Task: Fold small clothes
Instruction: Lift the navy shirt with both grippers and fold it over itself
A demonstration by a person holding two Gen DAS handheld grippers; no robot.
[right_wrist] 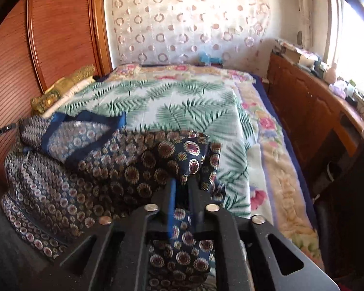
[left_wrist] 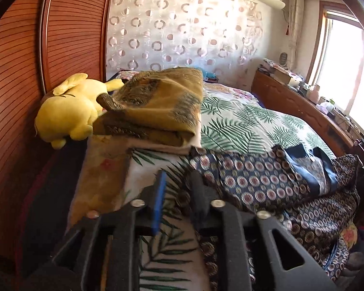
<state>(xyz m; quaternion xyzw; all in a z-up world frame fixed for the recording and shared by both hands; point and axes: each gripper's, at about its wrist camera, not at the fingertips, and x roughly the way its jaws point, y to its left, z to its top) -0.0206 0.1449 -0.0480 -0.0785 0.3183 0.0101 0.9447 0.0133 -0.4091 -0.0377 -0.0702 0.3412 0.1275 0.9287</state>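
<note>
A dark blue patterned garment (left_wrist: 267, 184) with plain blue trim lies rumpled on the near part of the bed. In the left wrist view my left gripper (left_wrist: 178, 177) is open, its fingers apart over the leaf-print sheet, just left of the garment's edge. In the right wrist view my right gripper (right_wrist: 182, 181) is shut on a fold of the garment (right_wrist: 191, 155) and holds it raised; the rest of the cloth (right_wrist: 72, 150) spreads to the left.
A leaf-print sheet (right_wrist: 177, 104) covers the bed over a floral blanket (right_wrist: 279, 169). A folded olive blanket (left_wrist: 157, 104) and a yellow plush toy (left_wrist: 68, 111) lie at the left by the wooden wardrobe (left_wrist: 17, 77). A wooden cabinet (right_wrist: 315, 106) runs along the right.
</note>
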